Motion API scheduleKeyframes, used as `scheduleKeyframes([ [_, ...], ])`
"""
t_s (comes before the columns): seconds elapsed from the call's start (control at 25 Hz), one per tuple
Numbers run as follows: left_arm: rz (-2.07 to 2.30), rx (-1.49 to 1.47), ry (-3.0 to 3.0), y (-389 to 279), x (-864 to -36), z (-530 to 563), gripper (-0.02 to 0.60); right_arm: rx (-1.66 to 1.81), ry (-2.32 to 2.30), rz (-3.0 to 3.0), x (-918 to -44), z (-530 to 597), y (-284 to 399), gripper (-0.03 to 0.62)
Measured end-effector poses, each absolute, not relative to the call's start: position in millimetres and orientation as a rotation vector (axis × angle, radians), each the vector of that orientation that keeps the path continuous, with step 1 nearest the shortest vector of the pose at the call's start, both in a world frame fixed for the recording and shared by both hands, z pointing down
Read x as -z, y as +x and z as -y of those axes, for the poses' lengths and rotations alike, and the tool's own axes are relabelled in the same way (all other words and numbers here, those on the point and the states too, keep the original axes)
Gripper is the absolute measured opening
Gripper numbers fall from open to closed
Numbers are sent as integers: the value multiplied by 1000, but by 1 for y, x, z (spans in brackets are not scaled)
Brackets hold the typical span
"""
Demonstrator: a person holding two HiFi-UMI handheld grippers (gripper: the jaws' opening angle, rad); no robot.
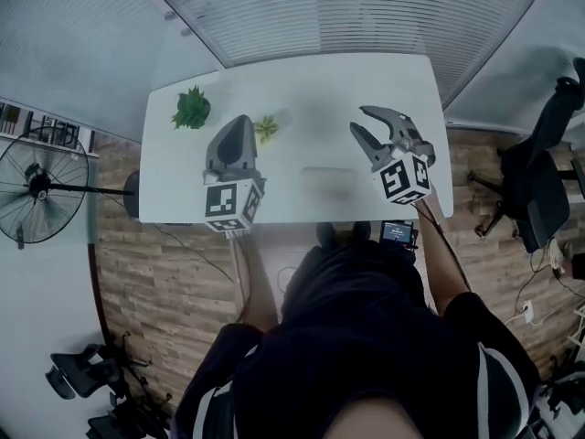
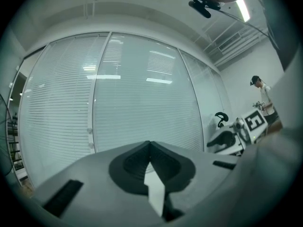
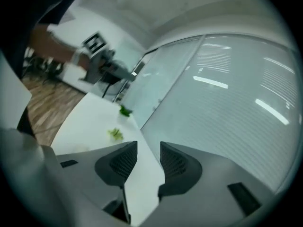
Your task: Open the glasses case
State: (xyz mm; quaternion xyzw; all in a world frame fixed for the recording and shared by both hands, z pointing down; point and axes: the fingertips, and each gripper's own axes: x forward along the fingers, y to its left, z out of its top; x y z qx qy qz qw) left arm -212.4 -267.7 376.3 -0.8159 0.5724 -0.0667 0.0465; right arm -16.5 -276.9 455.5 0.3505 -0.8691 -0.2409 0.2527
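Note:
A pale, whitish glasses case (image 1: 329, 182) lies shut on the white table (image 1: 302, 85), near the front edge between my two grippers; it looks faint and blurred. My left gripper (image 1: 239, 120) hovers to its left with the jaws shut on nothing; in the left gripper view its tips (image 2: 150, 144) meet against the window blinds. My right gripper (image 1: 359, 120) hangs to the right of the case, above the table. It is open and empty, and in the right gripper view the table shows through its gap (image 3: 148, 145).
A dark green plant (image 1: 191, 108) and a small yellow-green plant (image 1: 266, 128) stand on the table's left part. A standing fan (image 1: 37, 186) is on the floor at left, an office chair (image 1: 539, 172) at right. Blinds cover the glass wall beyond the table.

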Motion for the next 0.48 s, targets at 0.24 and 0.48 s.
scheduleKeyframes([
  [0.24, -1806, 304, -2500, -236, -406, 256, -2, 723, 439, 2087, -611, 199, -68, 164],
  [0.48, -1847, 316, -2497, -251, -415, 253, -2, 667, 282, 1884, -699, 164, -83, 172],
])
